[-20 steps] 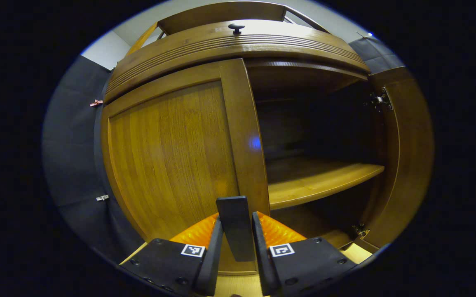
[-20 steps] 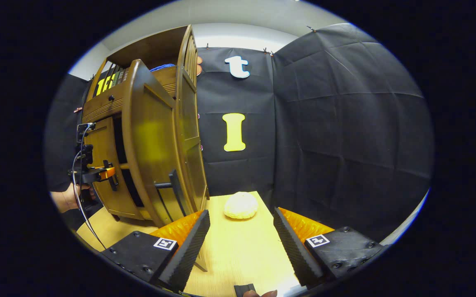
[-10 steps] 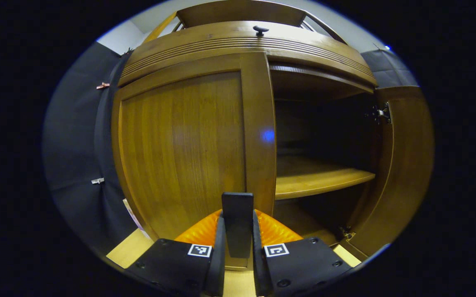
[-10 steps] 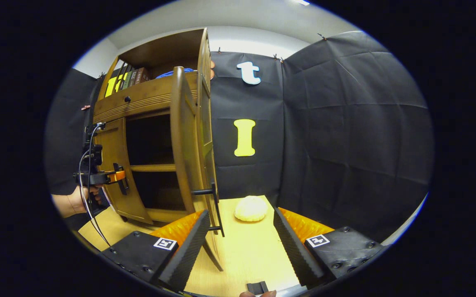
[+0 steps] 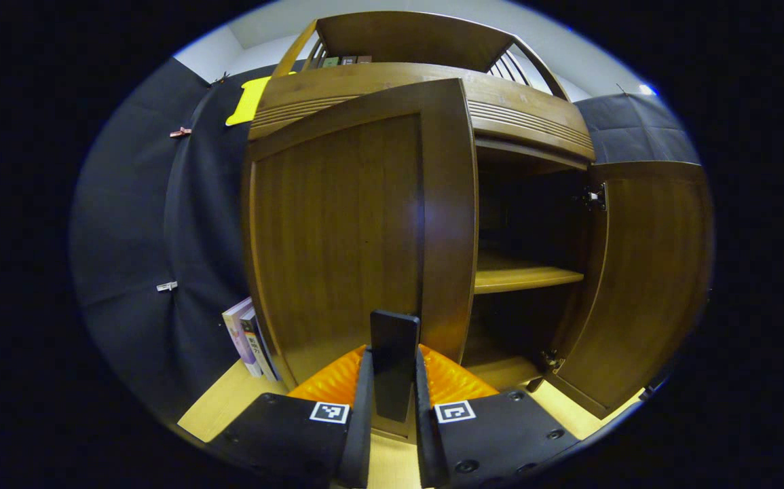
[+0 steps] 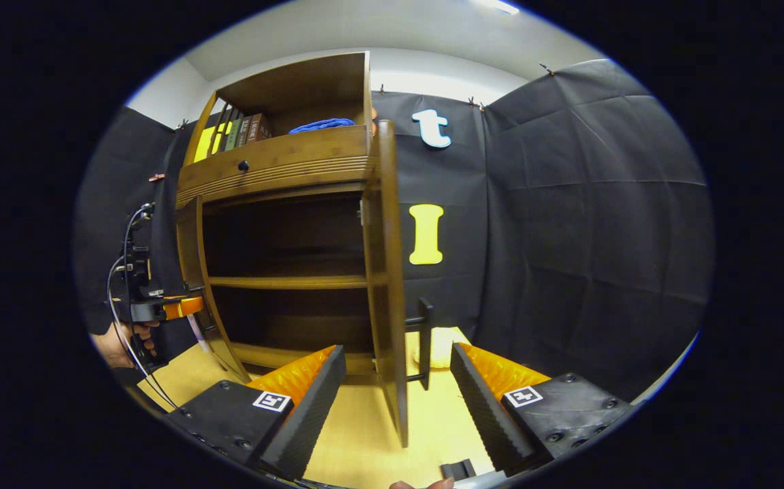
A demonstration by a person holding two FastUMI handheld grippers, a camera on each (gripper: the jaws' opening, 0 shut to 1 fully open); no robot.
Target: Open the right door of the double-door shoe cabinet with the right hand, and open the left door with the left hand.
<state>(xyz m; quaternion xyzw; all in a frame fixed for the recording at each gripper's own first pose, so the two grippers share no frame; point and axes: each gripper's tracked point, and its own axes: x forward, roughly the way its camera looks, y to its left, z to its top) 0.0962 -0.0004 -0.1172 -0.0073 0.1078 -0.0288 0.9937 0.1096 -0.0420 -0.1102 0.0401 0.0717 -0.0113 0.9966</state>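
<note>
The wooden shoe cabinet (image 5: 432,81) stands close ahead in the left gripper view. Its left door (image 5: 351,231) is swung partly out, and my left gripper (image 5: 394,363) is shut on that door's dark bar handle (image 5: 395,336). The right door (image 5: 643,272) hangs wide open, baring a shelf (image 5: 524,277). In the right gripper view the right door (image 6: 386,272) shows edge-on with its dark handle (image 6: 424,343) on the far side. My right gripper (image 6: 397,401) is open, holding nothing, just short of that door's edge. The left gripper (image 6: 184,308), held by a hand (image 6: 117,343), is at the left door (image 6: 191,272).
Books (image 5: 246,336) lean beside the cabinet's left side on the pale wooden table (image 6: 358,448). A pale round object (image 6: 442,343) lies behind the right door. More books (image 6: 232,132) and a blue cloth (image 6: 324,125) sit on the cabinet's top shelf. Black cloth walls close in on all sides.
The left door has swung further out with my left gripper shut on its handle. The right door now shows edge-on in the right gripper view; the right gripper stays open.
</note>
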